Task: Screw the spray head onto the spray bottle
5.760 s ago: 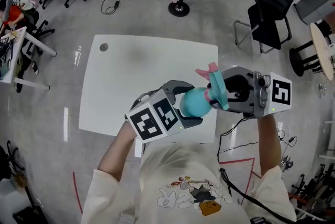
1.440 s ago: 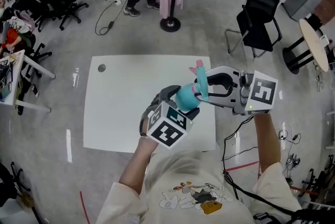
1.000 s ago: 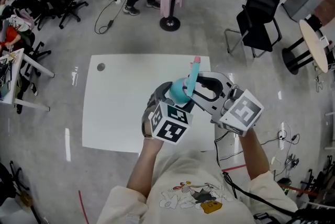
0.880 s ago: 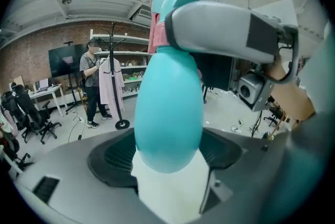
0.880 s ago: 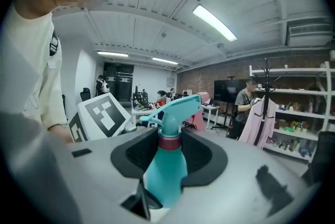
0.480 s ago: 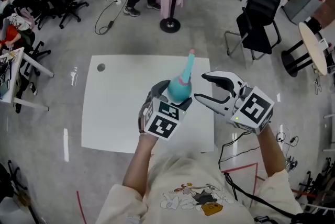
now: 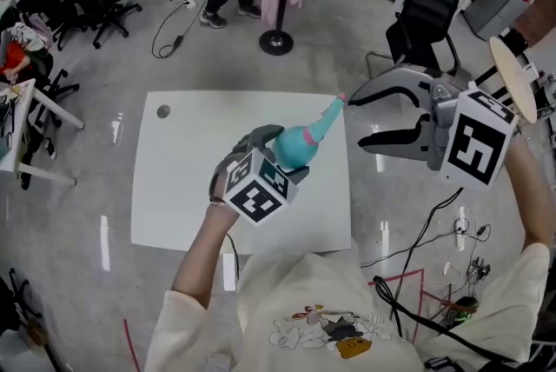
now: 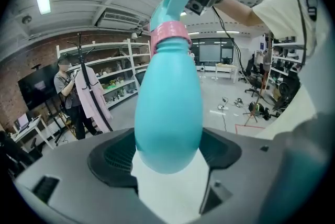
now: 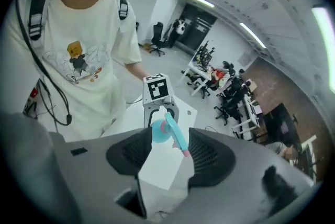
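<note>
Freed the spray head, pulling the right gripper away from the spray bottle with jaws just spread, still pinching it in the left gripper jaws.

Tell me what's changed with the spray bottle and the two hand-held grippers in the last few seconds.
The right hand-held gripper let go of the spray head; its jaws have just been opening, nothing is between them, and it pulled away to the right. The left hand-held gripper still holds the spray bottle, head on, above the white table.
</note>
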`<state>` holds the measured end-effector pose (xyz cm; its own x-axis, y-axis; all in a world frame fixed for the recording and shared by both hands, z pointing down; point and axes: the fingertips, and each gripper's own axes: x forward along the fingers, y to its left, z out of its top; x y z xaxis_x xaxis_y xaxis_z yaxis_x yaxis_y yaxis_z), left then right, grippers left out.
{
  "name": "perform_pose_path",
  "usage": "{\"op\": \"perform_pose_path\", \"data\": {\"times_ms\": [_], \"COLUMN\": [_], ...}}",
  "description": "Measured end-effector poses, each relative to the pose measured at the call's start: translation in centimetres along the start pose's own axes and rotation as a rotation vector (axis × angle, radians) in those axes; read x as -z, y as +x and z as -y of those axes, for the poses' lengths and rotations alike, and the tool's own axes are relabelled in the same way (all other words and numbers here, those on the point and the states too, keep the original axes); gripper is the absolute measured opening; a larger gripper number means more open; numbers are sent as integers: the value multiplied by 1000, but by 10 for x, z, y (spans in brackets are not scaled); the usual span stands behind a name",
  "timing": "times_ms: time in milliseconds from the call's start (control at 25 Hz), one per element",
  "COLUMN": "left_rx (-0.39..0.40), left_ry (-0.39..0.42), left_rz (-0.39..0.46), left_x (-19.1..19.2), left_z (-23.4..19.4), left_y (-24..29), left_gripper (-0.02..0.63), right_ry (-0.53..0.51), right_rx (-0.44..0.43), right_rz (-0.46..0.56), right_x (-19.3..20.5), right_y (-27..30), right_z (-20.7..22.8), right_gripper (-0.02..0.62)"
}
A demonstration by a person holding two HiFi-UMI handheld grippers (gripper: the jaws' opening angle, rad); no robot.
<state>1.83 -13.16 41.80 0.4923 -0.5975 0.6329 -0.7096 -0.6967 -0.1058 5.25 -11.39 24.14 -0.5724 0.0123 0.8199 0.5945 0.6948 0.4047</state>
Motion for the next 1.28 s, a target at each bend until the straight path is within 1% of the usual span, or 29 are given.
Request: {"op": "perform_pose_path", "data": {"times_ms": [80, 200, 320, 400, 520, 640, 960, 1040, 1120, 1160, 1280], "left_rx": [19, 44, 68, 99, 169, 206, 241, 246, 252, 254, 257], "left_ry": [8, 15, 33, 53, 79, 97, 113, 115, 117, 119, 121], "left_rz": [7, 29, 45, 51, 59, 64, 76, 83, 87, 88, 87], "left_x": [-4, -10, -15, -18, -22, -22, -26, -26, -24, -23, -20], "left_z": [6, 16, 25, 33, 47, 52, 59, 59, 58, 58, 57], "left_y": [-3, -10, -16, -18, -22, -29, -35, -37, -39, -40, -42], "left_gripper": [379, 379, 379, 379, 379, 379, 380, 379, 379, 380, 380], "right_ry": [-63, -107, -127, -168, -303, -400, -533, -559, -574, -579, -581], "right_rx": [-67, -191, -317, -372, -382, -389, -459, -461, -459, -459, -469], "right_rz": [-57, -122, -155, -163, -195, -224, -251, -253, -246, -244, -248], "right_x": [-5, -9, -11, -13, -18, -28, -29, -30, -34, -36, -37], "right_y": [8, 20, 30, 35, 40, 43, 41, 44, 48, 49, 51], "right_z": [-1, -6, -18, -27, -37, -43, -58, -58, -57, -57, -57], "right_gripper": [207, 206, 206, 206, 206, 206, 202, 190, 150, 140, 137]}}
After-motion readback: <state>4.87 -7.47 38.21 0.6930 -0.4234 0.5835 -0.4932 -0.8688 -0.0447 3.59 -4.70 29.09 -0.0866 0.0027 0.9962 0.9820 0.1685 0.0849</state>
